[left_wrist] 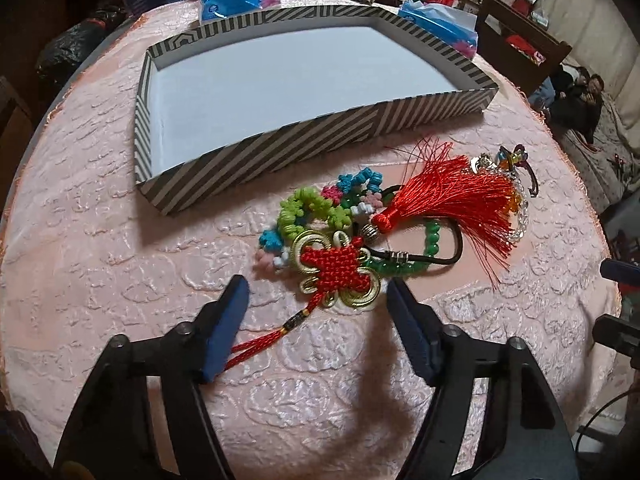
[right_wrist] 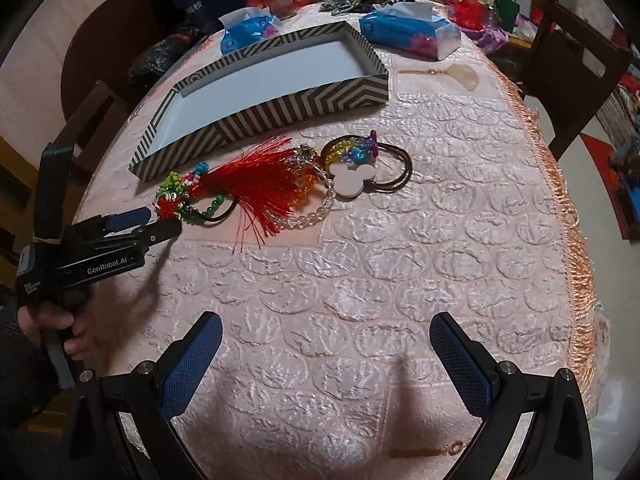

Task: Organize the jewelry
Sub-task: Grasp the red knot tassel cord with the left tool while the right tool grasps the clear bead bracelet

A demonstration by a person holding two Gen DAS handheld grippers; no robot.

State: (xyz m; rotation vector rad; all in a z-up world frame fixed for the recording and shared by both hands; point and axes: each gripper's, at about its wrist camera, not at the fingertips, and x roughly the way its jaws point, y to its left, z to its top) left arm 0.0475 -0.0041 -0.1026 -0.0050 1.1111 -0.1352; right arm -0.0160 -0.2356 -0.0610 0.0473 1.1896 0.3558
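My blue rubbery finger pads (right_wrist: pixel 188 364) look finely dimpled and matt on black plastic arms. Under them lies a shiny pink satin tablecloth (right_wrist: pixel 360 280), puckered and rough. The striped cardboard tray (left_wrist: pixel 256 160) is matt, white and smooth inside. The red knotted cord ornament (left_wrist: pixel 340 268) has glossy gold loops and a silky thread tassel (left_wrist: pixel 452 200). The clear beads (right_wrist: pixel 316 212) look glassy.

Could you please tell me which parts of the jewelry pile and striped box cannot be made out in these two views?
- Green bead bracelet: left wrist view, partly covered by the red knot ornament and red tassel.
- Knot ornament's cord end: left wrist view, passes behind a finger of the left gripper.
- Striped box: right wrist view, near wall hides part of the floor.
- Far-end clutter: both views, too small.
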